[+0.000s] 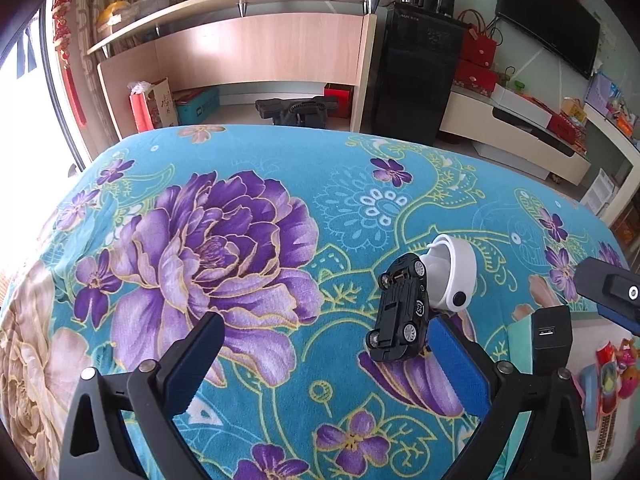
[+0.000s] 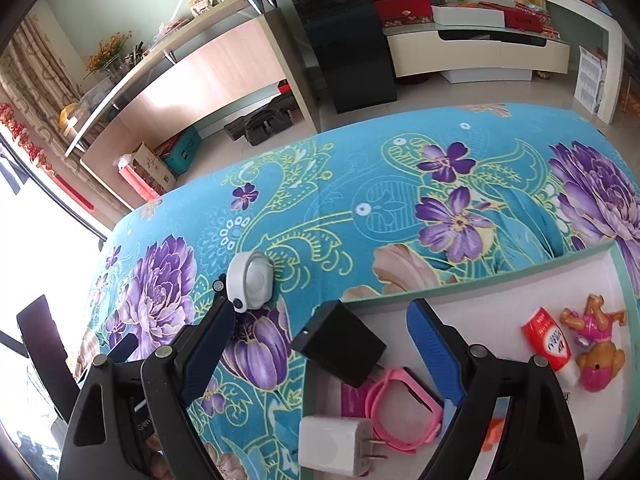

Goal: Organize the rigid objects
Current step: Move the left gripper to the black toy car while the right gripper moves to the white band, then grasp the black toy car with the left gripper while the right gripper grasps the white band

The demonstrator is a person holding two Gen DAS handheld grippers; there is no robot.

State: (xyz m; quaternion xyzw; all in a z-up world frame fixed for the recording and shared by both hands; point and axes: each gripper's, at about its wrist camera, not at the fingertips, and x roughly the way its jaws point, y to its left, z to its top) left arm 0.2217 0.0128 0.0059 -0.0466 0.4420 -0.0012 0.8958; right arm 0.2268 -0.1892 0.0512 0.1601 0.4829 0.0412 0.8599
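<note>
Left claw [image 1: 324, 364]: I'm holding it spread wide, gripping nothing; black toy car [image 1: 400, 308] is leaning on its right finger, beside the white camera [image 1: 452, 276].
Right claw [image 2: 324, 356]: I'm keeping it open over the black charger [image 2: 340, 344].
Right view only: white tray [image 2: 500, 292] is holding white plug [image 2: 340, 446], pink watch [image 2: 404, 408], tube [image 2: 550, 344], dog figure [image 2: 596, 344].

The tabletop's floral cloth [image 1: 248, 208] looks soft, fleecy and matt. The black toy car [image 1: 400, 308] is glossy plastic, the white round camera [image 1: 456, 276] smooth satin plastic. The gripper fingers [image 2: 434, 354] carry ribbed blue rubbery pads on matt black plastic; the white charger [image 2: 336, 446] has metal prongs.
</note>
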